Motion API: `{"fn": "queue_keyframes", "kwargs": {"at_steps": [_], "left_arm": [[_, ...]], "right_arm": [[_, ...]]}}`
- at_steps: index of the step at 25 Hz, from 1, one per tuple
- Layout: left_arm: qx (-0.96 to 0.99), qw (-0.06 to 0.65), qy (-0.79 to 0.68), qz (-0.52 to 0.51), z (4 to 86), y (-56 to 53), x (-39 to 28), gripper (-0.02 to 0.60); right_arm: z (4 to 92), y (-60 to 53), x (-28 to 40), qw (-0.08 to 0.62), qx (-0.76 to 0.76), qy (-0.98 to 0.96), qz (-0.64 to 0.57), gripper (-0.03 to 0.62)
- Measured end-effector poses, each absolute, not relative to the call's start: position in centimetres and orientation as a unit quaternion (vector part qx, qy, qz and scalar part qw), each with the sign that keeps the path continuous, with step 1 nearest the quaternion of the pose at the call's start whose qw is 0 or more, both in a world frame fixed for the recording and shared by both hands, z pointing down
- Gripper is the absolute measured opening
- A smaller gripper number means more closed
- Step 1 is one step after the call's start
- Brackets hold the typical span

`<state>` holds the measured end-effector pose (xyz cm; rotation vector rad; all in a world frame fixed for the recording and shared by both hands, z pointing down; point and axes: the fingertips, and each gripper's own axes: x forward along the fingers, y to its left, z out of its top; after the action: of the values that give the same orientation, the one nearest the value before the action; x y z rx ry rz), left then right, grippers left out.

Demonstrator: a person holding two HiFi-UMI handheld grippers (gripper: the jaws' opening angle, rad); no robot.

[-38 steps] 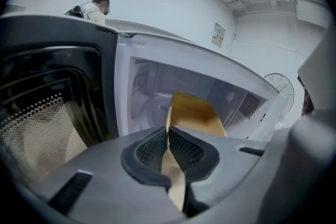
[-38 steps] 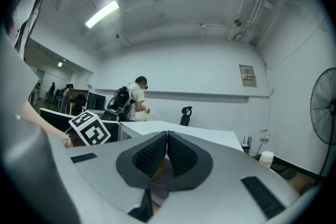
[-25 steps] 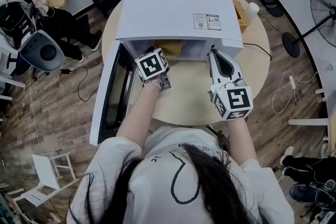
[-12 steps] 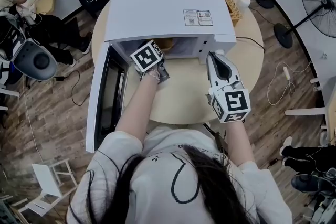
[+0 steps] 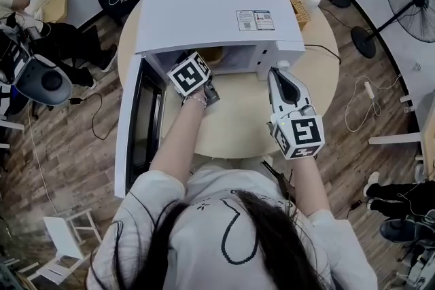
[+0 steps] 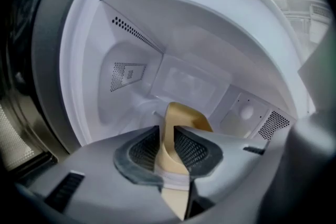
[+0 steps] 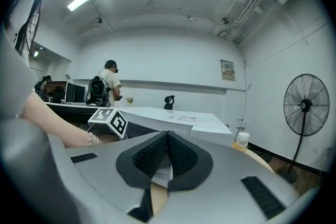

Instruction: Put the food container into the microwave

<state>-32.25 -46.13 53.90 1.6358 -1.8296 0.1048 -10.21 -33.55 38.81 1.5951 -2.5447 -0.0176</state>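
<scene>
Left gripper view: left hand-held gripper (image 6: 167,136) jaws just opened, food container (image 6: 186,115) rim between, inside microwave (image 6: 157,18); right hand-held gripper (image 7: 168,139) closed, empty. Risk: retreating pad drags container toward 6 o'clock.

The person wears a white short-sleeved T-shirt (image 5: 170,214) printed with a black outline drawing. Long dark hair (image 5: 272,244) lies over it, and a thin bracelet (image 5: 198,100) circles the left wrist. The left claw (image 6: 168,136) and right claw (image 7: 167,140) are smooth grey shells with black ribbed pads, each bearing a white cube with black square markers (image 5: 192,74). The left claw's jaws have just been opening, with the wall of a beige plastic food container (image 6: 184,115) between them.
</scene>
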Motion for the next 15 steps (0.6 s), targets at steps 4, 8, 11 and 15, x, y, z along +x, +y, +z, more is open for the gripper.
{"fn": "queue_keyframes", "kwargs": {"at_steps": [4,8,11,15], "left_arm": [[0.648,0.321,-0.69,0.034,53.0,-45.8,-31.5,0.115],[0.662,0.3,-0.686,0.032,52.1,-44.7,-31.0,0.127],[0.663,0.279,-0.694,0.029,50.9,-43.5,-31.4,0.127],[0.666,0.252,-0.702,0.03,48.8,-41.3,-31.9,0.127]], "right_arm": [[38.3,-32.9,-10.3,0.064,0.534,-0.843,-0.008,0.028],[38.1,-32.0,-10.6,0.062,0.528,-0.847,-0.012,0.028],[37.7,-31.4,-11.0,0.062,0.517,-0.853,-0.015,0.028],[37.0,-30.3,-11.2,0.067,0.502,-0.862,-0.017,0.029]]}}
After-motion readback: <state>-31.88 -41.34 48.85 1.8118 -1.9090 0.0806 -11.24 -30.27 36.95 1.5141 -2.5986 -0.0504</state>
